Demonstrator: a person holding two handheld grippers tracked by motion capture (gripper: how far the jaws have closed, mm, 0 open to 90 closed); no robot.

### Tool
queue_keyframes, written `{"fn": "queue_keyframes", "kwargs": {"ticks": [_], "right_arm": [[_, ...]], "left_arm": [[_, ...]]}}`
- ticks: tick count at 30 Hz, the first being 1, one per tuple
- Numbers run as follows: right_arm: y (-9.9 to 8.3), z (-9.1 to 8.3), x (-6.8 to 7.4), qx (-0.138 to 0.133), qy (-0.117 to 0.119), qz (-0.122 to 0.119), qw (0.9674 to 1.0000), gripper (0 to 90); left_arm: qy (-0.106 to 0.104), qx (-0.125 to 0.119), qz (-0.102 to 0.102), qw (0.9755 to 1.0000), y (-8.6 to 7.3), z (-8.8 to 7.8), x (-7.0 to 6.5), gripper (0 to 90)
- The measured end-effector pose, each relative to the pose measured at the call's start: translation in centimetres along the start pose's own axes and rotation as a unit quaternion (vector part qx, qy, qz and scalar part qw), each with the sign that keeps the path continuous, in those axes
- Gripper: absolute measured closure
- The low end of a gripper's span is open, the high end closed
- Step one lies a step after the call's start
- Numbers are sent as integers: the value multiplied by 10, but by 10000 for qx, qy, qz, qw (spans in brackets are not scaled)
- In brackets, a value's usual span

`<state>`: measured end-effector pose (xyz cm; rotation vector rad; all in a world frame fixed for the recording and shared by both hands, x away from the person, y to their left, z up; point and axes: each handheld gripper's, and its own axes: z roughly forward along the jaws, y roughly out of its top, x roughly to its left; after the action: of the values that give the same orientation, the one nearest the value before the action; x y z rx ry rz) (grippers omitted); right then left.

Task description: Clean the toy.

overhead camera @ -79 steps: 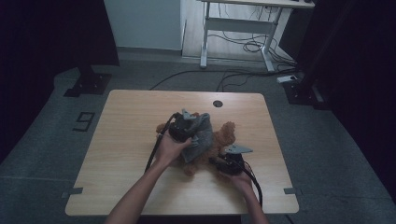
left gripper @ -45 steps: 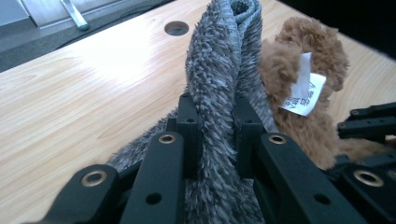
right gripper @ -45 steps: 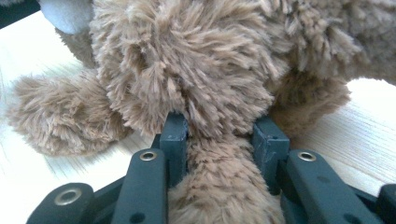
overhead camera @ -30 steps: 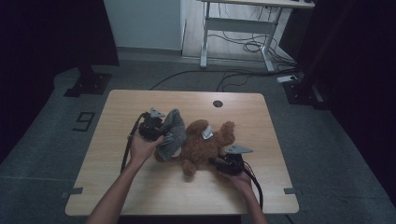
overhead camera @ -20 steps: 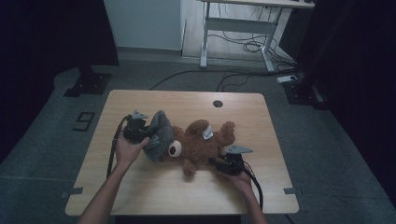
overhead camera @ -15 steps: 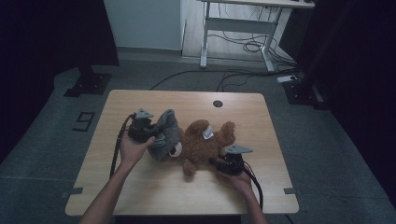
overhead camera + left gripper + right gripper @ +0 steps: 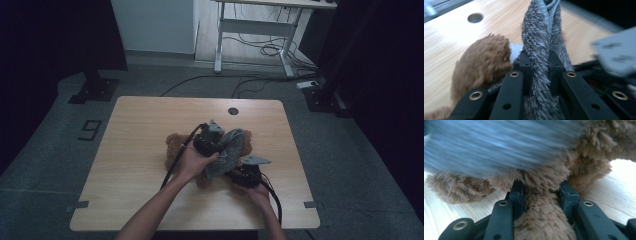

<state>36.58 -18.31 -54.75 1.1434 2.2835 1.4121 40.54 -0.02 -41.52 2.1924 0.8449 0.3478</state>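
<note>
On the table (image 7: 130,150), a brown teddy bear (image 7: 175,146) lies just below the round cable hole (image 7: 233,111). The left gripper (image 7: 539,65) is clamped on a grey fuzzy garment (image 7: 541,37) draped over the bear. The right gripper (image 7: 541,192) is clenched on a brown limb. The limb should be pinned firmly while the garment is drawn evenly, without twisting.

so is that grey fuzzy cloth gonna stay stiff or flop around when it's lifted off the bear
Probably floppy: the grey cloth bunches into a narrow fold where the left gripper pinches it, and in the high view it drapes limply over the brown teddy bear. It looks light for its size. Its shaggy pile likely grips the pads rather than slipping.
</note>
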Motion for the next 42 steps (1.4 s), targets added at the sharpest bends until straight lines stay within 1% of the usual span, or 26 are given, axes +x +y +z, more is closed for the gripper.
{"fn": "queue_keyframes", "kwargs": {"ticks": [1, 3, 5, 6, 7, 9, 12, 13, 15, 17, 18, 20, 22, 24, 26, 30, 36, 39, 42], "right_arm": [[0, 0, 0, -24, 3, -8, 10000, 635], [-1, 0, -1, -44, 9, 46, 10000, 635], [-2, 0, -1, -63, 15, 63, 10000, 635], [-2, 0, -1, -66, 16, 51, 10000, 635], [-2, 0, -1, -62, 17, 43, 10000, 635], [-1, 0, -1, -56, 21, 37, 10000, 635], [-1, 0, -1, -54, 2, 11, 10000, 636], [-1, 0, 0, -53, 1, 10, 10000, 636], [-1, 0, 0, -53, 4, 3, 10000, 636], [-1, 0, 0, -49, 4, -9, 10000, 636], [-1, 0, 0, -47, 3, -10, 10000, 636], [-1, 0, 0, -43, 2, -8, 10000, 636], [-2, 0, 0, -39, -6, -6, 10000, 636], [-2, 0, 0, -39, -9, -5, 10000, 636], [-2, 0, 0, -39, -11, -7, 10000, 636], [-1, 0, 0, -33, -26, -6, 10000, 636], [-2, 1, 2, -18, -62, -21, 10000, 636], [-1, 2, 2, -4, -68, -42, 10000, 637], [0, 6, 3, 29, -116, -96, 9999, 637]], "left_arm": [[105, 93, -23, 9999, 2, 8, 1, 780], [182, 212, -119, 9995, 3, 18, 8, 780], [225, 194, -284, 9992, 2, 18, 17, 780], [280, 206, -271, 9990, 2, 16, 20, 780], [416, 229, -254, 9985, 1, 12, 24, 779], [580, 234, -318, 9975, -2, 5, 33, 780], [727, 298, -563, 9953, -12, -6, 56, 780], [755, 311, -664, 9944, -17, -9, 64, 779], [720, 243, -919, 9929, -27, -16, 78, 777], [689, 162, -1059, 9919, -35, -26, 89, 776], [709, 114, -1093, 9914, -37, -31, 92, 776], [818, 14, -1117, 9904, -42, -45, 99, 776], [909, -20, -1144, 9893, -46, -55, 105, 776], [1020, -34, -1218, 9873, -53, -64, 114, 777], [1049, -31, -1334, 9855, -62, -71, 121, 777], [1090, 15, -1434, 9836, -75, -75, 129, 777], [1000, -28, -1457, 9843, -83, -73, 130, 776], [893, -90, -1483, 9849, -80, -73, 130, 775], [848, -58, -1388, 9867, -64, -69, 128, 774]]}}
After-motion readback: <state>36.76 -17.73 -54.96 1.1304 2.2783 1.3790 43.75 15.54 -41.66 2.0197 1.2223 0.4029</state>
